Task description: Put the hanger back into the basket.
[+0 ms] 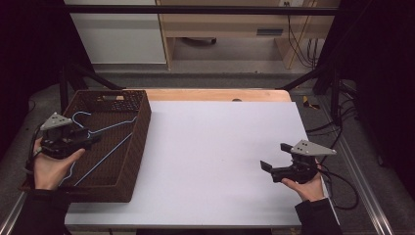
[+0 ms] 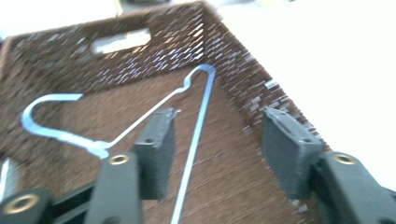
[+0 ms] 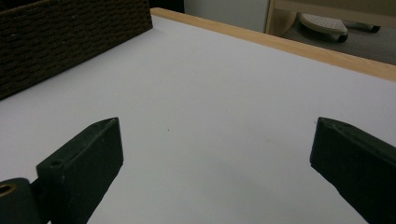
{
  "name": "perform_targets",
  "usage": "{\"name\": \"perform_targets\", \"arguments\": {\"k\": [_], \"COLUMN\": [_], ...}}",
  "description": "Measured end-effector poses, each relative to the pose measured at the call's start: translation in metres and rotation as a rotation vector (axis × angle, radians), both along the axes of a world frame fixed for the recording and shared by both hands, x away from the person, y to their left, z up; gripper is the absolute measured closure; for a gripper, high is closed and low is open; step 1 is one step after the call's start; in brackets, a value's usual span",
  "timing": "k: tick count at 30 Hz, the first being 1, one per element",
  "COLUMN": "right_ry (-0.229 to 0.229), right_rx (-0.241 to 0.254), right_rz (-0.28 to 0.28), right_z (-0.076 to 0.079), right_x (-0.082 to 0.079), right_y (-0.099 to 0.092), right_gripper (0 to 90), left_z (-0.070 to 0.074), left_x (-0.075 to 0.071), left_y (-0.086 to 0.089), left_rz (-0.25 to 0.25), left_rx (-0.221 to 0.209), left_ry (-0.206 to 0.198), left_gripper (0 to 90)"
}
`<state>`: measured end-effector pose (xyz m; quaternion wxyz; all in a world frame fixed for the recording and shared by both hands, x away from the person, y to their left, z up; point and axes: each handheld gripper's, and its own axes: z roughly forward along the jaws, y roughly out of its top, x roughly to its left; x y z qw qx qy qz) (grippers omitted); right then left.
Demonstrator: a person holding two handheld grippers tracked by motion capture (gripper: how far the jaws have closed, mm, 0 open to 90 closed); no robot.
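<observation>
The blue wire hanger (image 1: 100, 142) lies inside the brown wicker basket (image 1: 139, 127) at the left end of the white table (image 1: 220, 161), its hook toward the far wall and one shoulder bend resting near the right-hand wall. The left gripper (image 2: 215, 154) hovers over the basket with its jaws partly open; in the left gripper view one wire arm runs up between them without visible pad contact, so nothing is held. The main risk is that this wire sits close to the left pad (image 2: 156, 149): a lift or sideways sweep can snag it, drag the hanger, and catch the hook on the weave. The right gripper (image 1: 275, 157) rests wide open and empty above the bare table, well apart from the basket, and poses no hazard.
</observation>
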<state>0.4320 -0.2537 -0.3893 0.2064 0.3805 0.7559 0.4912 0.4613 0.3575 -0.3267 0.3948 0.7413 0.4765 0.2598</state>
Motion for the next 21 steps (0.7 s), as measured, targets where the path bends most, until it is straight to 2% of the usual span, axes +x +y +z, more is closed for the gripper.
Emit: {"name": "perform_targets", "arguments": {"k": [5, 9, 14, 17, 21], "right_ry": [-0.005, -0.004, -0.009, -0.011, -0.012], "right_rx": [0.004, 0.011, 0.009, 0.013, 0.019], "right_rz": [0.001, -0.002, -0.004, -0.004, -0.003], "right_z": [0.001, 0.001, 0.001, 0.002, 0.002], "right_x": [0.000, -0.001, -0.001, -0.002, -0.002], "right_y": [-0.001, -0.001, -0.002, -0.003, -0.003], "right_gripper": [3.2, 3.1, 3.1, 3.0, 3.0], "left_z": [0.004, 0.003, -0.002, -0.008, -0.014], "left_x": [-0.011, -0.019, -0.027, -0.030, -0.033], "left_y": [-0.025, -0.045, -0.068, -0.081, -0.095], "left_rz": [-0.062, -0.112, -0.161, -0.202, -0.239], "left_rx": [-0.034, -0.048, -0.063, -0.065, -0.077], "left_ry": [-0.065, -0.095, -0.109, -0.102, -0.118], "left_gripper": [31.2, 24.3, 15.6, 13.3, 11.7]}}
